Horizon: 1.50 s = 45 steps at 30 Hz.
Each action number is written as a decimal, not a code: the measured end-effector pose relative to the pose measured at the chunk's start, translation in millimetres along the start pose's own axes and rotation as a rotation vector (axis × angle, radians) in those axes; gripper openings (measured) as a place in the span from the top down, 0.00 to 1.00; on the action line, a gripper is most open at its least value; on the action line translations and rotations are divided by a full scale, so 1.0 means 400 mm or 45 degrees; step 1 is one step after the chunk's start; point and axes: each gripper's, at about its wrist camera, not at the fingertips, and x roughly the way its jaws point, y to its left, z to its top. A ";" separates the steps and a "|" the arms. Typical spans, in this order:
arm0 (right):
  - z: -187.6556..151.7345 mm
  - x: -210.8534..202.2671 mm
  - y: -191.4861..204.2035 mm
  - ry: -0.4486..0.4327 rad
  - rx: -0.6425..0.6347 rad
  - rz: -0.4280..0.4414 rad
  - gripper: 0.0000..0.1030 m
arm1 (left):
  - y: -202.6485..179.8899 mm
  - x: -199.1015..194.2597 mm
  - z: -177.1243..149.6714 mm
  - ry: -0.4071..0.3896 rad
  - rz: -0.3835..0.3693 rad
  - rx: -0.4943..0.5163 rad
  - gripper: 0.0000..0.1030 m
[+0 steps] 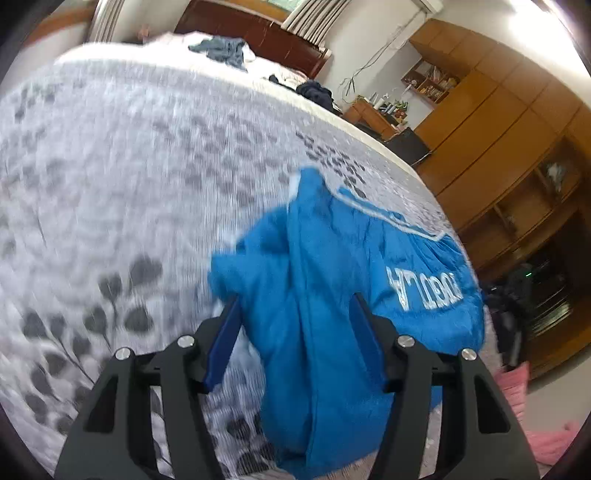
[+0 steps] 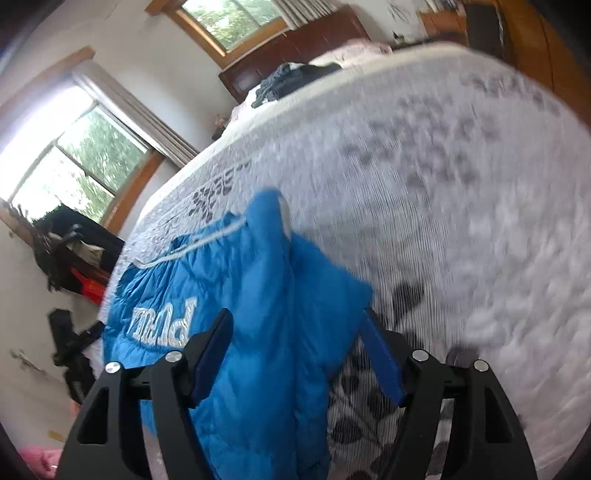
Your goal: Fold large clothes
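A bright blue padded jacket [image 1: 325, 266] with white lettering lies bunched near the front edge of the bed. The bed cover [image 1: 129, 177] is white with a grey leaf pattern. My left gripper [image 1: 297, 314] is open, its fingers wide apart on either side of a raised fold of the jacket. In the right wrist view the same jacket [image 2: 258, 295] spreads to the left, with a white drawcord along its far hem. My right gripper [image 2: 297, 328] is open too, straddling another ridge of the blue fabric. Both views are blurred by motion.
A heap of dark blue and grey clothes [image 1: 221, 50] lies at the head of the bed by the brown headboard [image 1: 258, 33]. Wooden wardrobes and shelves [image 1: 498, 129] line the right side. Windows [image 2: 74, 162] and dark clutter [image 2: 70, 251] stand on the left. Pink fabric [image 1: 517, 387] is on the floor.
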 end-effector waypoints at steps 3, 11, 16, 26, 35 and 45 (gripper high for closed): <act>0.047 0.030 0.060 0.019 -0.084 -0.013 0.25 | -0.038 0.019 0.067 -0.020 0.015 0.084 0.40; 0.148 0.185 0.102 0.150 -0.134 -0.090 0.24 | -0.060 0.170 0.161 0.110 0.067 0.106 0.35; 0.164 0.242 0.104 0.217 -0.120 -0.071 0.67 | -0.065 0.220 0.166 0.136 0.057 0.088 0.58; 0.203 0.153 0.132 0.061 -0.129 0.025 0.88 | -0.083 0.185 0.205 -0.001 0.052 0.073 0.87; 0.173 0.281 0.053 0.205 -0.027 -0.063 0.86 | -0.007 0.281 0.175 0.109 0.098 0.011 0.80; 0.152 0.166 0.054 0.115 -0.005 -0.068 0.59 | -0.035 0.189 0.173 0.028 0.189 -0.005 0.65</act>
